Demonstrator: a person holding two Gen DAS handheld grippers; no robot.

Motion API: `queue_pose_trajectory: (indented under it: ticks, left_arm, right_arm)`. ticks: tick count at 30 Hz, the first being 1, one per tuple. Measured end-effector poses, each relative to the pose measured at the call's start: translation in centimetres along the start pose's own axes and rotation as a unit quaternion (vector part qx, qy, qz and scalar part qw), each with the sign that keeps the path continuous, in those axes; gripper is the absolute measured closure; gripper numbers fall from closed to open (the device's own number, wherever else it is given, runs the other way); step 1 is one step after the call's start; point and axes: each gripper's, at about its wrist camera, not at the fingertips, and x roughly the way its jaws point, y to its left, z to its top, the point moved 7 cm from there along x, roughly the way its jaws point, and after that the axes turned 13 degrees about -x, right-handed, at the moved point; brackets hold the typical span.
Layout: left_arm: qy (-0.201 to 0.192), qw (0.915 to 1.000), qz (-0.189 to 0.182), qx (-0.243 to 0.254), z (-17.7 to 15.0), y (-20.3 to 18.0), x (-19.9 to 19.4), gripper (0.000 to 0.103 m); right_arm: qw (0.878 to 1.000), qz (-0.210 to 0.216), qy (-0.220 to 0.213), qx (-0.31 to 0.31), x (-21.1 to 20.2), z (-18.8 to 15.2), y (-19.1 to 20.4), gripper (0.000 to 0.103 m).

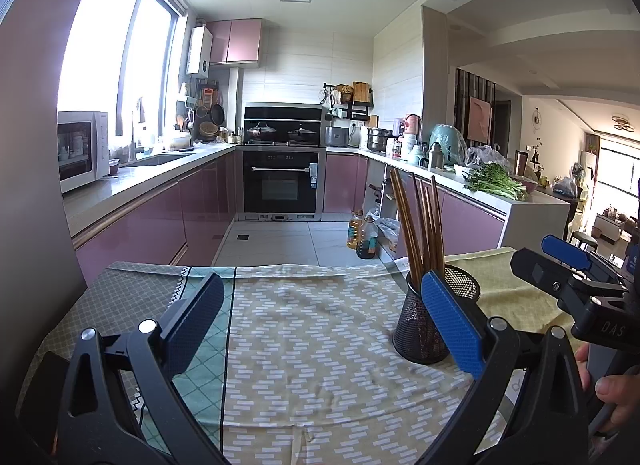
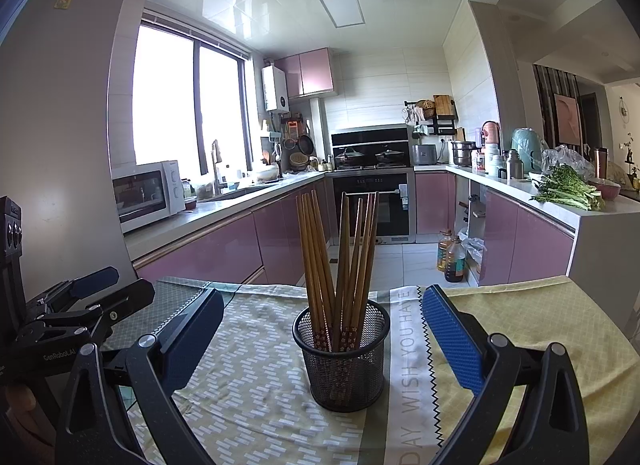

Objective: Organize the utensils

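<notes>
The chopsticks (image 2: 340,257) all stand upright in a black mesh cup (image 2: 342,361) on the cloth-covered counter (image 2: 248,385), fanned in two loose bundles that lean apart at the tips. No loose utensil shows on the cloth, so the sorting looks nearly or wholly done; what remains, if anything, is likely tidying the bundle or shifting the cup.

The right gripper (image 2: 322,333) has its jaws wide apart and empty, and in its own view the cup sits straight ahead between them, touching neither pad. The left gripper (image 1: 324,325) is likewise spread wide and holds nothing; from its view the cup (image 1: 424,325) stands off to its right, just behind the right-hand pad (image 1: 452,325), not between the jaws. The right gripper (image 1: 568,265) shows at that view's right edge, with a hand (image 1: 612,397) below it.

To move the cup well, the right jaws should close low on the mesh wall, below the rim, squarely across its width, since the tall sticks make it top-heavy and a high or skewed grip could tip it. Lift gently; the mesh may flex, and the cloth could drag.

The cup stands near the middle of the counter, well in from its far edge.
</notes>
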Motion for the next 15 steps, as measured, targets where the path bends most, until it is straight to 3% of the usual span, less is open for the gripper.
queue_pose_trajectory:
  ticks: [15]
  left_arm:
    - [-0.001,1.0,0.001,0.0,-0.34,-0.17,0.1,0.006]
  right_arm:
    - [1.0,0.0,-0.002,0.0,-0.05,-0.03,0.05,0.007]
